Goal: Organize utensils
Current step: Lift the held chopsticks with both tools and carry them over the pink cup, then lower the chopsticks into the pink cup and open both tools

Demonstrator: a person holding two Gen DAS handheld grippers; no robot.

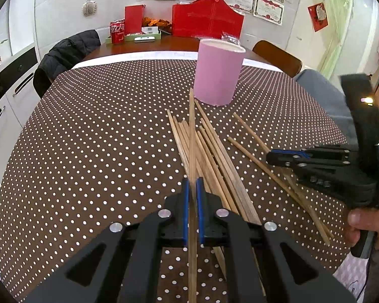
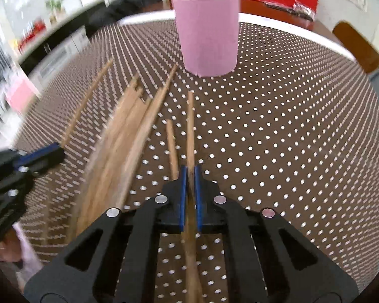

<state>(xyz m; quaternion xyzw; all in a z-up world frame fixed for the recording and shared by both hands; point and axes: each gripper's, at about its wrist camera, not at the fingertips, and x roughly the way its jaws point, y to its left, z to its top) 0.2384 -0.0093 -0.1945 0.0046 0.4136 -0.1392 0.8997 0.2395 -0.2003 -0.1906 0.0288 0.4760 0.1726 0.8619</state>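
Note:
Several wooden chopsticks (image 1: 214, 156) lie in a loose pile on the brown polka-dot tablecloth (image 1: 101, 131), in front of a pink cylindrical holder (image 1: 218, 72). My left gripper (image 1: 192, 184) is shut on one chopstick (image 1: 191, 131) that points toward the holder. In the right wrist view my right gripper (image 2: 190, 173) is shut on another chopstick (image 2: 190, 126), aimed at the pink holder (image 2: 206, 29). The pile (image 2: 123, 136) lies to its left, blurred. From the left wrist view the right gripper (image 1: 274, 157) sits at the right, over two stray chopsticks (image 1: 255, 141).
A red bag (image 1: 207, 20), a red can (image 1: 117, 31) and a tray stand at the table's far end. A dark jacket hangs on a chair (image 1: 65, 53) at left; a wooden chair (image 1: 278, 55) is at right. A hand (image 1: 366, 222) holds the right gripper's handle.

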